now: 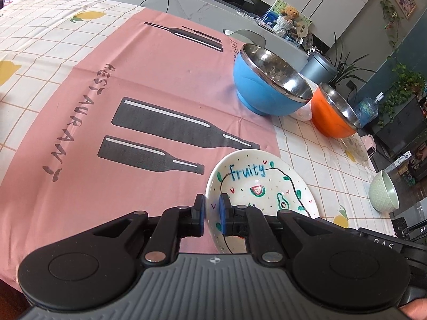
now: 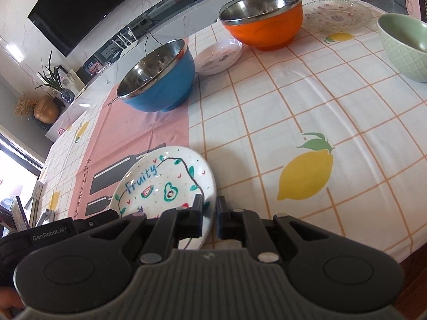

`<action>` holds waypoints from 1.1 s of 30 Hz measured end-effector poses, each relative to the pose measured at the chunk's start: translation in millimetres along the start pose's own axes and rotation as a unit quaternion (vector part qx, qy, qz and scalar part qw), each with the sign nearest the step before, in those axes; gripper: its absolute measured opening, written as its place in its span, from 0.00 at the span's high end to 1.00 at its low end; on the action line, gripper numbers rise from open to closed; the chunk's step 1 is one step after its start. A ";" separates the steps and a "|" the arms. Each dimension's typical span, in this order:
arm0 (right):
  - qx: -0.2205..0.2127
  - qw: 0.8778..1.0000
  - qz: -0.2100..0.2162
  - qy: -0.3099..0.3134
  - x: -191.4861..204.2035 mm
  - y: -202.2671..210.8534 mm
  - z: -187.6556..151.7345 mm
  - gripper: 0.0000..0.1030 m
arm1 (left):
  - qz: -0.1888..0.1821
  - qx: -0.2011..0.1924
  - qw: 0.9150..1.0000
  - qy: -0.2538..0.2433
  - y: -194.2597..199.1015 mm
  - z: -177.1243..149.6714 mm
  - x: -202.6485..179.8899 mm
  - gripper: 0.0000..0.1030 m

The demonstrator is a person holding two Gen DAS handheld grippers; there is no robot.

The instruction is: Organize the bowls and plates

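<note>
Evidently little is sorted yet. The Fruity plate [image 1: 261, 186] is pinched at opposite rim edges by the left tool [image 1: 212, 210] and the right tool [image 2: 210, 213], near the worktop [image 2: 293, 101] front edge. The blue bowl [image 1: 267, 85], orange bowl [image 1: 333, 112], green bowl [image 2: 405, 45], a small white dish [image 2: 218, 56] and a clear glass plate [image 2: 339, 13] are left scattered, unstacked. Only in the right view are the dish and glass plate clearly shown; in the left, most of the pink mat [image 1: 133, 106] is seen.
</note>
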State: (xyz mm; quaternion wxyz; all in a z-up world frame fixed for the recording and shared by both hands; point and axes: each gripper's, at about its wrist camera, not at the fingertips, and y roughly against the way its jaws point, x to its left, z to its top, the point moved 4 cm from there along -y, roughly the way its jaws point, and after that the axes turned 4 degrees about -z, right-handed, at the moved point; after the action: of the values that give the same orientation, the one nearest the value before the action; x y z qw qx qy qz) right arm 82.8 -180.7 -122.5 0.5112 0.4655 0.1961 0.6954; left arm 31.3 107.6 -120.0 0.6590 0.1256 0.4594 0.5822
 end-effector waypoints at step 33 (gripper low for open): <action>-0.071 0.996 -0.039 0.043 -5.1 30.4 30.8 0.59 | 0.010 -0.049 0.998 -0.027 21.2 35.3 -39.3 0.54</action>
State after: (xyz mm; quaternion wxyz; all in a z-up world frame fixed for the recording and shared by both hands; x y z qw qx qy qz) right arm 93.1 -203.7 -86.9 0.5607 0.3897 0.1862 0.7064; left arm 47.9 92.1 -67.8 0.6706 0.1136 0.4107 0.6072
